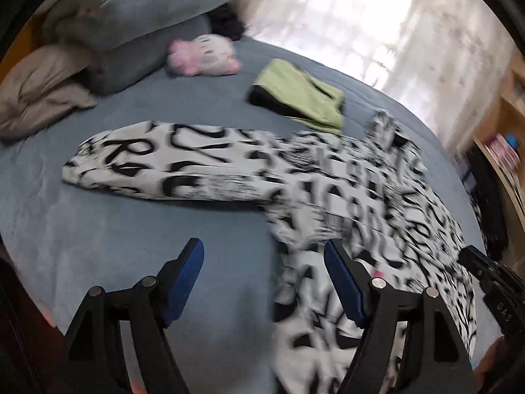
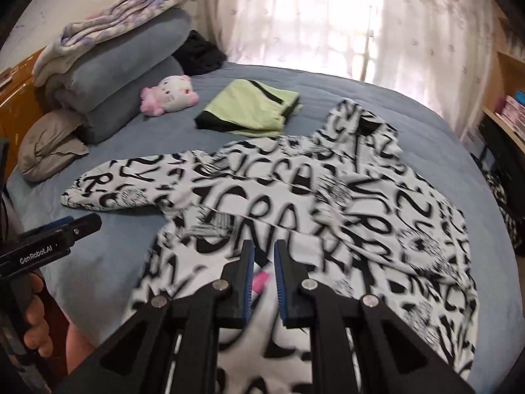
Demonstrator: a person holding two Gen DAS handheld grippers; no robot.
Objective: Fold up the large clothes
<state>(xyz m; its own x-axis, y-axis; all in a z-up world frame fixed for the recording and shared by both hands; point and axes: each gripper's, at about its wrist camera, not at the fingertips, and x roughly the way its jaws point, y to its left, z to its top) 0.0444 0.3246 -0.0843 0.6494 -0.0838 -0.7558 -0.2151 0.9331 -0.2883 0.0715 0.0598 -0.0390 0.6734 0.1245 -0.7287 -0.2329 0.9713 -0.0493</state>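
Right gripper hangs above my black-and-white lettered hoodie, fingers nearly together and pinching nothing; left gripper is spread by its hem. It lies flat on the bed, laid out for folding, I judge.

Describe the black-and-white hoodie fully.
The hoodie is white, thin-looking fabric covered in bold black lettering. It lies spread mostly flat on the blue bed, hood toward the window, one sleeve stretched out toward the pillows. The other sleeve isn't clearly visible. A small pink tag shows near the hem. Its hood end meets or overlaps the folded green garment. The right hand-held gripper sits just above it, jaws narrowly apart; contact unclear.
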